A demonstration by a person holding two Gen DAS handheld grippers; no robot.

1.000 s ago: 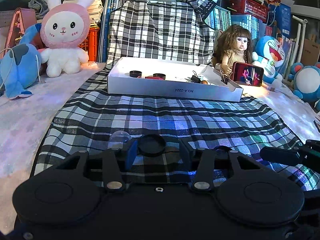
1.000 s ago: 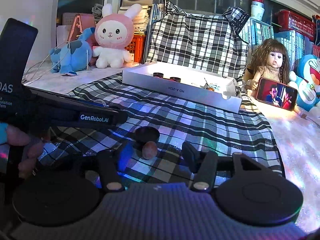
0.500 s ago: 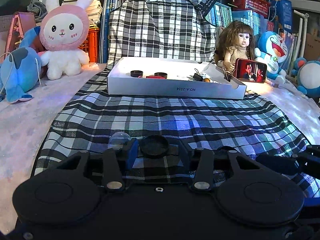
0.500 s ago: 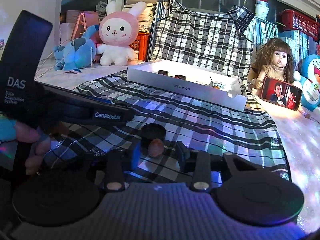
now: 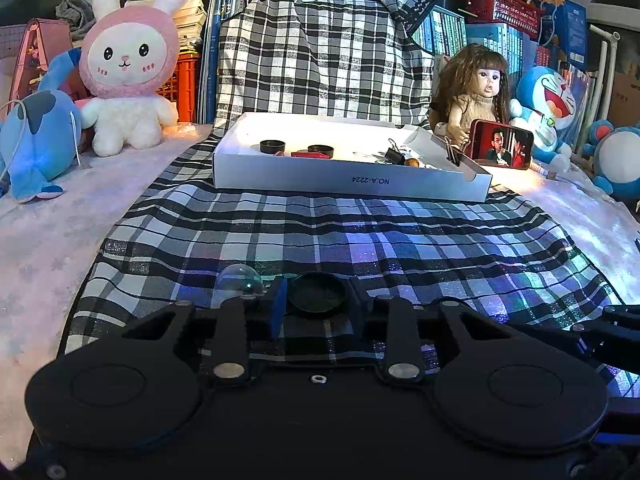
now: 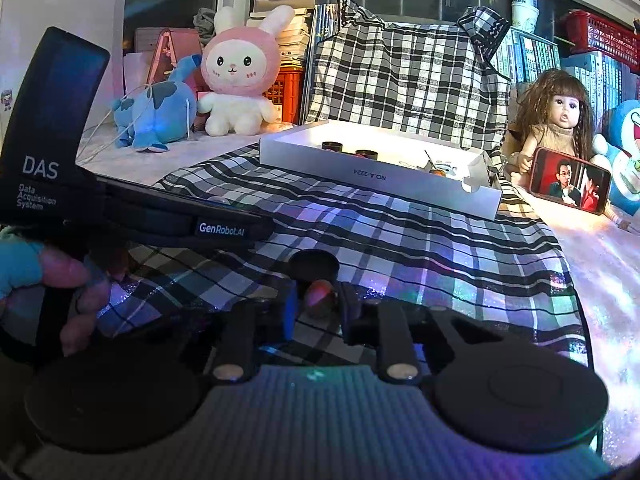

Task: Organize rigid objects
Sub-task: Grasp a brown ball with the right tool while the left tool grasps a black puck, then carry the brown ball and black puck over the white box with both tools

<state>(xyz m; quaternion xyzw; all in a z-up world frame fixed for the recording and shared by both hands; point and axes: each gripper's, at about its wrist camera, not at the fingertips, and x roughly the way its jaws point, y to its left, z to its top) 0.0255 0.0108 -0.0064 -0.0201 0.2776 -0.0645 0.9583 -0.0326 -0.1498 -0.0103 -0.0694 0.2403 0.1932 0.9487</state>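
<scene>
A round black cap [image 5: 317,296] lies on the plaid cloth between the fingers of my left gripper [image 5: 318,305], which is closed on it; it also shows in the right wrist view [image 6: 314,265]. A clear dome [image 5: 237,280] sits just left of the left finger. My right gripper [image 6: 318,307] is closed on a small brown-red egg-shaped object [image 6: 319,298]. A white shallow box [image 5: 348,176] at the back holds black caps, a red piece, binder clips and other small items.
A pink rabbit plush [image 5: 130,68] and blue plush [image 5: 36,140] stand at the back left. A doll [image 5: 478,96], a phone [image 5: 501,149] and Doraemon toys [image 5: 546,104] stand at the back right. The left gripper's body [image 6: 132,216] crosses the right wrist view.
The right gripper's fingers have closed in around the egg-shaped object. The left gripper's fingers have narrowed onto the black cap. Both grippers have crept slightly forward.
</scene>
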